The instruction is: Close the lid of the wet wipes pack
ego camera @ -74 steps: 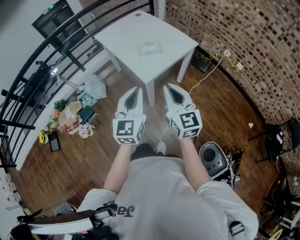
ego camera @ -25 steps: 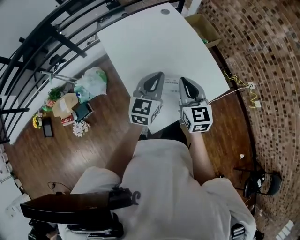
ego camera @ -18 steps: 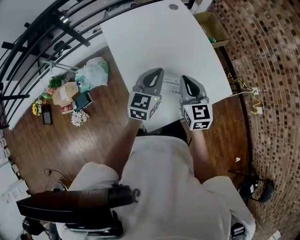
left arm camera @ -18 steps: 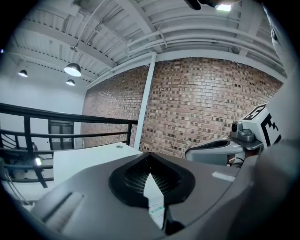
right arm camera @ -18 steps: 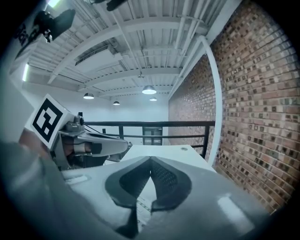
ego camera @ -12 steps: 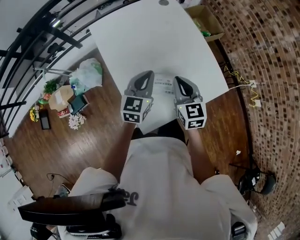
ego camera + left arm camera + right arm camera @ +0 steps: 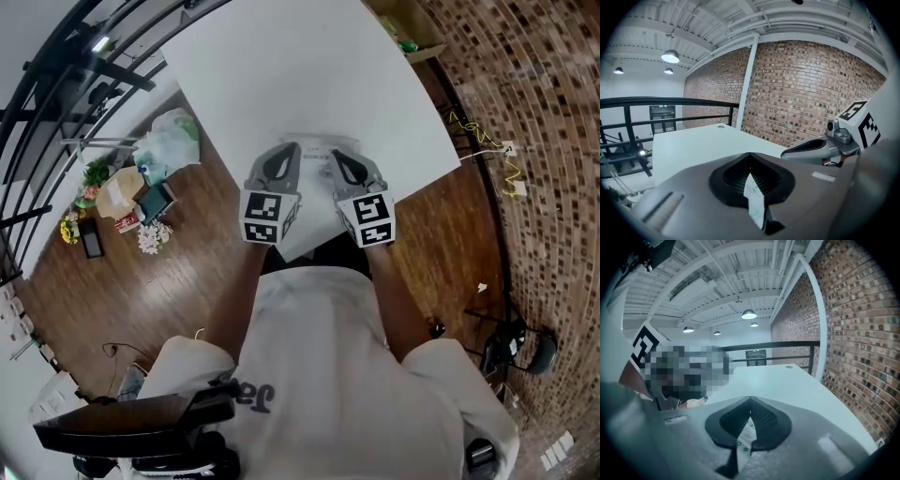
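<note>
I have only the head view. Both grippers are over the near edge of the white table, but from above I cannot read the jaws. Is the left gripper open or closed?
Observer: Closed. In the left gripper view, the jaw tips of the left gripper meet.
Operator: And the right one?
Observer: The right gripper is also shut, with its tips together in its own view.
Operator: Does either one hold the wet wipes pack?
Observer: It seems not. In each gripper view a strip of white, green-printed wrapper shows through the slit behind the tips. It appears to lie below the jaws, and the lid is not visible there.
</note>
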### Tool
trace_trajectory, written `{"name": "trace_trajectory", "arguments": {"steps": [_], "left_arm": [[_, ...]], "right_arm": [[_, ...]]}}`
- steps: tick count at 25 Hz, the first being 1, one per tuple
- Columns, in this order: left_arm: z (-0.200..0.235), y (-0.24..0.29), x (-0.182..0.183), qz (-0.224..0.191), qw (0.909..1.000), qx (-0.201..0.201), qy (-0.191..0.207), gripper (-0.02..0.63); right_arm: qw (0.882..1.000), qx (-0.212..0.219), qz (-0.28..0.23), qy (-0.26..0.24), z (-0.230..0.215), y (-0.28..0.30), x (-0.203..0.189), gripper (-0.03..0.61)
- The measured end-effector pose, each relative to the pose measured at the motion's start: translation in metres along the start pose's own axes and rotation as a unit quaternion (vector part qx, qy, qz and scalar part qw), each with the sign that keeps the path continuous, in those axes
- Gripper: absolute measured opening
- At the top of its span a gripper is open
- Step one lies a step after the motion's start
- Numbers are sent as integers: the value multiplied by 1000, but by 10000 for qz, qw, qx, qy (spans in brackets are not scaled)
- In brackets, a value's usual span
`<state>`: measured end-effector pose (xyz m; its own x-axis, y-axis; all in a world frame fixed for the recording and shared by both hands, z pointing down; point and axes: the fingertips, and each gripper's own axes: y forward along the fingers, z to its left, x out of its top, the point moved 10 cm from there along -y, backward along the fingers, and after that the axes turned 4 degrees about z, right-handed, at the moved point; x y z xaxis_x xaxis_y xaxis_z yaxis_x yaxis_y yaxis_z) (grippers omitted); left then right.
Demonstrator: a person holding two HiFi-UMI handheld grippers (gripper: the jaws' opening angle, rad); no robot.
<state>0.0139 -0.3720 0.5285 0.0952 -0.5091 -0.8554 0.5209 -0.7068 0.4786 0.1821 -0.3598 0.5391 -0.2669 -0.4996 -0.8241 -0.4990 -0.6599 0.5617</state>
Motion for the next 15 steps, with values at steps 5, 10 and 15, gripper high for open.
{"name": "trace_trajectory", "arguments": {"steps": [5, 10, 15], "left_arm": [[0, -1, -6, 87, 10000, -12, 0, 15], [-1, -3, -10, 152, 9999, -40, 10, 15], [-2, -5, -11, 137, 9999, -75, 0, 15]], "right_arm": [[9998, 145, 98, -24, 11, 9, -8, -9], [9998, 164, 127, 76, 14, 16, -18, -9], [9994, 167, 250, 140, 19, 21, -30, -9]]}}
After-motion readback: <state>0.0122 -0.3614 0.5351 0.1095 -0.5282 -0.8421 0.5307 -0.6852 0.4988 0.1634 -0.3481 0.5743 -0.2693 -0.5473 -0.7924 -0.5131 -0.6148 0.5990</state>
